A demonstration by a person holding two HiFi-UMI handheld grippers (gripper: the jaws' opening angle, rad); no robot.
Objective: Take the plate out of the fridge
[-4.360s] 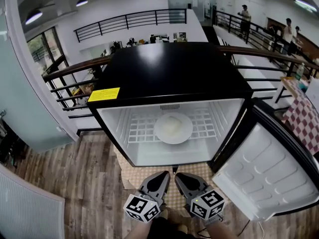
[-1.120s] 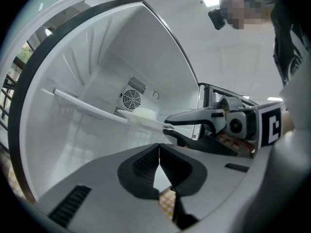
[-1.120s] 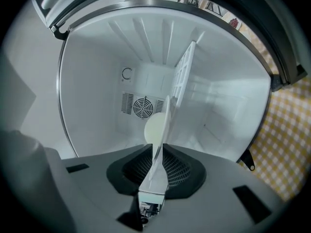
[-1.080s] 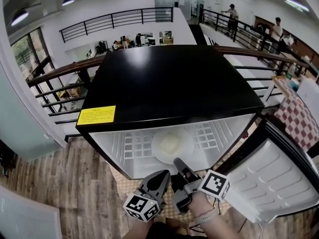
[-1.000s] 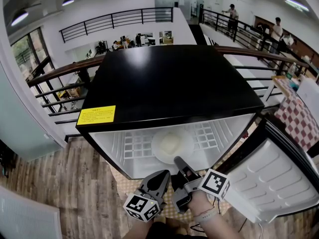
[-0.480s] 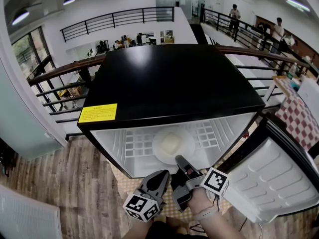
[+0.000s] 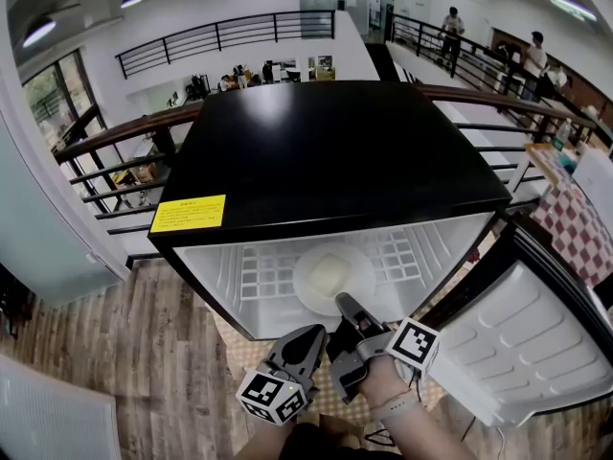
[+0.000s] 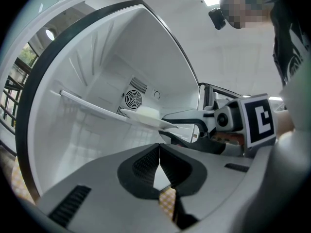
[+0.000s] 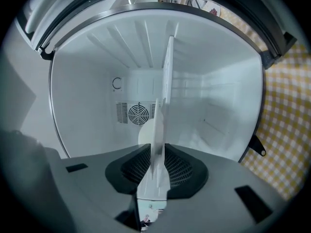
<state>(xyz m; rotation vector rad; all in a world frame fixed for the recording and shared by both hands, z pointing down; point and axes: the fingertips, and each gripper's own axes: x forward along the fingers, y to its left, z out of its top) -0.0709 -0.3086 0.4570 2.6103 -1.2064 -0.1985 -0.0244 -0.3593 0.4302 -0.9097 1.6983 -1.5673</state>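
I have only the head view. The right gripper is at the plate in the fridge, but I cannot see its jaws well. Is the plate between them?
Observer: Yes. In the right gripper view, the rim of the plate stands between the jaws of the right gripper, and they seem closed on it.
Operator: And the left gripper?
Observer: The left gripper has its jaws together, with nothing between them.
Operator: Is anything behind the plate?
Observer: Only a round fan grille, far behind it.
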